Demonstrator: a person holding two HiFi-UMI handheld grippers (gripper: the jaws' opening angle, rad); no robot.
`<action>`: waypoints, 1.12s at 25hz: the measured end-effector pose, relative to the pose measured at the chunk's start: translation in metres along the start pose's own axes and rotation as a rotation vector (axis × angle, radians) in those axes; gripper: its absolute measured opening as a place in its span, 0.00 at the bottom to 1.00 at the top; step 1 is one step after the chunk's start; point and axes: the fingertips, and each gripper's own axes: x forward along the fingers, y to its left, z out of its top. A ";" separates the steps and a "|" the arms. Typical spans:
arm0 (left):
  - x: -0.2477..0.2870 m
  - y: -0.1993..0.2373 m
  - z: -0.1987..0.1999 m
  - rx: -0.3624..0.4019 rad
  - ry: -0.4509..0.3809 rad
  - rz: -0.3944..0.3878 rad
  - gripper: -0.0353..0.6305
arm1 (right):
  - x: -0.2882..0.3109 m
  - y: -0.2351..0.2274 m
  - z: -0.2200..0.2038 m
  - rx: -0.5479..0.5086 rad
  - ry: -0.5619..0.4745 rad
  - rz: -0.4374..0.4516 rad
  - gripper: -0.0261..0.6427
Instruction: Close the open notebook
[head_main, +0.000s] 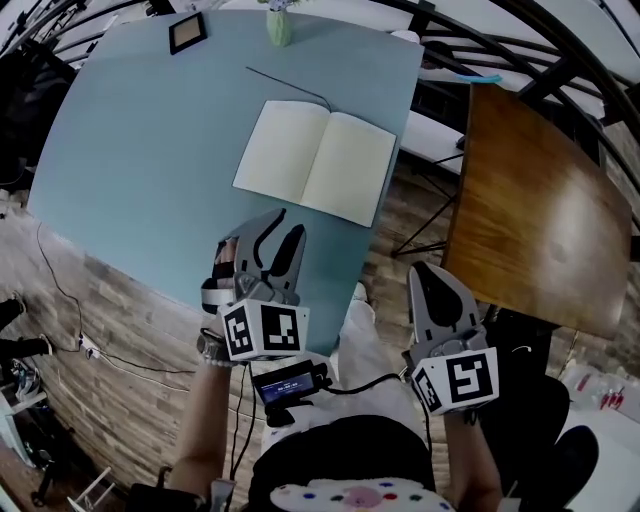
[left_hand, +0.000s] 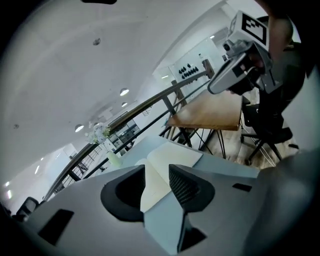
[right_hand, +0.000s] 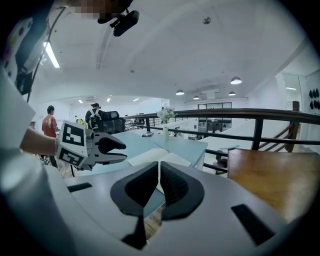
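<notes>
the notebook (head_main: 318, 160) lies open and flat on the blue-grey desk (head_main: 140, 150), pages blank. the left gripper (head_main: 287, 228) hovers near the notebook's near edge, jaws apart and empty. the right gripper (head_main: 427, 272) is further from the notebook, past its near right corner and off the desk, jaws closed together.

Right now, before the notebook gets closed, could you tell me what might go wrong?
The left gripper, jaws apart and short of the open notebook, might pinch a single thin page and crease it. The notebook's near right corner lies close to the table edge, so a push could slide it off. The right gripper, jaws shut, hangs off the table, steadying nothing.
</notes>
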 end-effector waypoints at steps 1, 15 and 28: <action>0.008 -0.003 -0.002 0.028 0.010 -0.011 0.27 | 0.002 -0.002 -0.001 0.002 0.005 0.000 0.10; 0.073 -0.043 -0.039 0.394 0.147 -0.099 0.32 | 0.013 -0.024 -0.018 0.057 0.045 -0.003 0.10; 0.093 -0.055 -0.056 0.571 0.215 -0.120 0.34 | 0.019 -0.036 -0.027 0.055 0.073 -0.005 0.10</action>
